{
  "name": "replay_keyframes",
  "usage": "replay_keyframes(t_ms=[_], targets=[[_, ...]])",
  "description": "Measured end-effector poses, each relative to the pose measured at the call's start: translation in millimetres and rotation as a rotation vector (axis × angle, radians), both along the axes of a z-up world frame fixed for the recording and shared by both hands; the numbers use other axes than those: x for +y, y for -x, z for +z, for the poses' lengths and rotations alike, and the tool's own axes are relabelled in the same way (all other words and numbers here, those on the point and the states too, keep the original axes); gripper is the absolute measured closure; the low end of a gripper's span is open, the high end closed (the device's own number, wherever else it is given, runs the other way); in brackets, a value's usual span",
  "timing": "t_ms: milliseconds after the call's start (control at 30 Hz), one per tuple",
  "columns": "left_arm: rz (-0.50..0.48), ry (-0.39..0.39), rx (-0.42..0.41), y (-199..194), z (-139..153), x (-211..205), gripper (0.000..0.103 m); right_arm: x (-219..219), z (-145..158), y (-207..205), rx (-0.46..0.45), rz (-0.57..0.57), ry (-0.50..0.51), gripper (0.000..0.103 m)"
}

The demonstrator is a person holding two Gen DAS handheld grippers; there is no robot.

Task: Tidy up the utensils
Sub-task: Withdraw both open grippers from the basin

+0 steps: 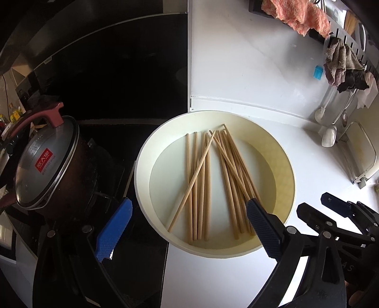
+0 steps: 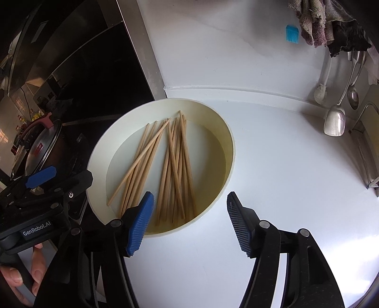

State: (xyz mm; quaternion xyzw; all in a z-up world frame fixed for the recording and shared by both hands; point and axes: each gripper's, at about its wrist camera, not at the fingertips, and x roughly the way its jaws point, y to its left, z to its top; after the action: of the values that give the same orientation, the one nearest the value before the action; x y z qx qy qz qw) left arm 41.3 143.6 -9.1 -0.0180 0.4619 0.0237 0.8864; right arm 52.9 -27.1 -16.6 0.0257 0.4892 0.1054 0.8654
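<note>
left claw (image 1: 189,227) spread wide, empty | right claw (image 2: 189,222) released, empty, above basin's near rim | chopsticks (image 1: 213,180) loose in two heaps inside cream basin (image 1: 142,170) on white bench (image 2: 284,177) | lidded pot (image 1: 45,165) beside basin

Pale tan chopsticks (image 1: 201,184) in a cream basin (image 1: 142,170) on the white surface (image 1: 236,83). Ridged blue pads (image 2: 139,225) on black tongs. At eleven o'clock, a salmon-pink cloth (image 1: 298,16); a red-labelled lid (image 1: 45,163).
</note>
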Motion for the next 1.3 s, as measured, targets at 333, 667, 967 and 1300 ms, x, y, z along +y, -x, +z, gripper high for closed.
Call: replay_keyframes(t_ms=[333, 667, 967, 1300], targets=[[0.029, -0.013, -0.003, 11.6, 10.4, -5.0, 0.007, -8.6, 10.4, 7.0, -0.011, 0.003, -0.010, 0.040], [0.046, -0.021, -0.015, 20.4, 18.5, -5.7, 0.007, -7.4, 16.7, 12.3, -0.020, 0.021, -0.012, 0.039], [0.068, -0.031, -0.013, 23.3, 21.1, -5.1, 0.006, -6.6, 21.6, 16.3, -0.028, 0.030, -0.015, 0.037], [0.088, -0.030, -0.004, 23.9, 21.7, -2.5, 0.006, -6.7, 22.5, 19.1, -0.027, 0.035, -0.023, 0.037]])
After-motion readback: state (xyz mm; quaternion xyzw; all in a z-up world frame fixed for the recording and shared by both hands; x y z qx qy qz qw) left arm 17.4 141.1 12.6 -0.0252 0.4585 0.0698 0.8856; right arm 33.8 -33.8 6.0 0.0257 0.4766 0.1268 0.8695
